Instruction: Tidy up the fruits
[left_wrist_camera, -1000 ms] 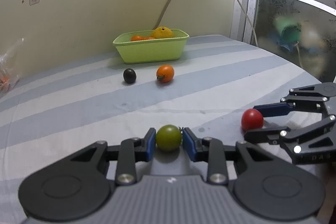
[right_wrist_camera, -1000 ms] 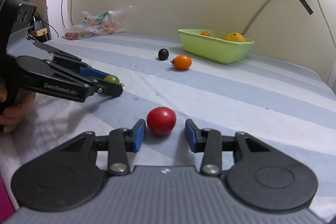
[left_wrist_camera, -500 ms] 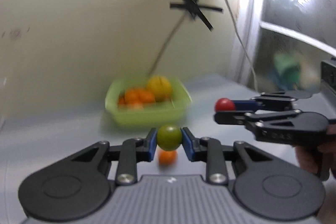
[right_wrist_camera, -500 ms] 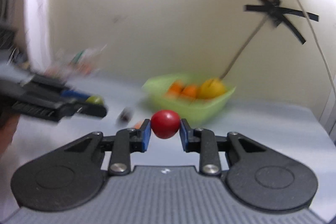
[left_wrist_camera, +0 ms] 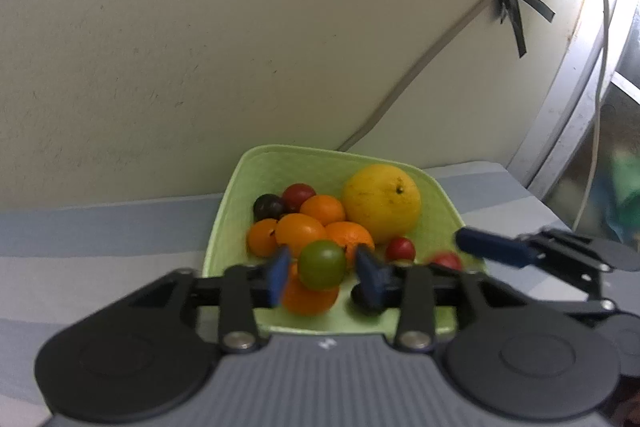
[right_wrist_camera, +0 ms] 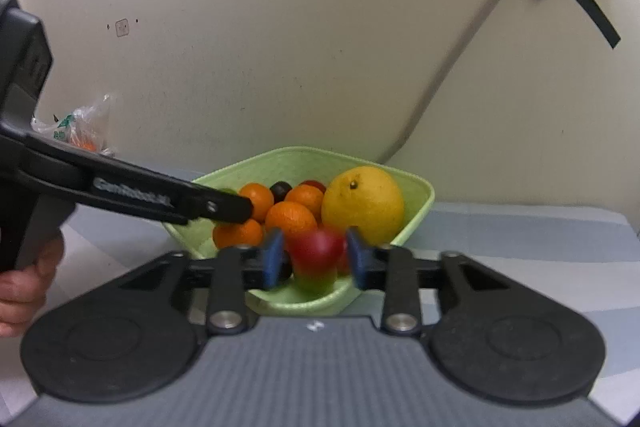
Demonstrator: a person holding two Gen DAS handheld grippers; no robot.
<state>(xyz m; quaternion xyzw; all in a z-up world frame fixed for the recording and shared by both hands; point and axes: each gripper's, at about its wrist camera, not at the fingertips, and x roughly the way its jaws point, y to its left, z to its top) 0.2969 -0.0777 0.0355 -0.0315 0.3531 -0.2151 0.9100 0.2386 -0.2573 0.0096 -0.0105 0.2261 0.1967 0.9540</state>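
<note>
The left gripper [left_wrist_camera: 322,277] is over the near edge of the green basket [left_wrist_camera: 236,187]. Its jaws are opening and no longer press the green fruit [left_wrist_camera: 322,264] between them. The right gripper [right_wrist_camera: 313,259], also over the basket, is opening around the red fruit [right_wrist_camera: 316,249]. This looks like the drop step. Next, both should pull back and fetch any fruit left outside the basket.
</note>
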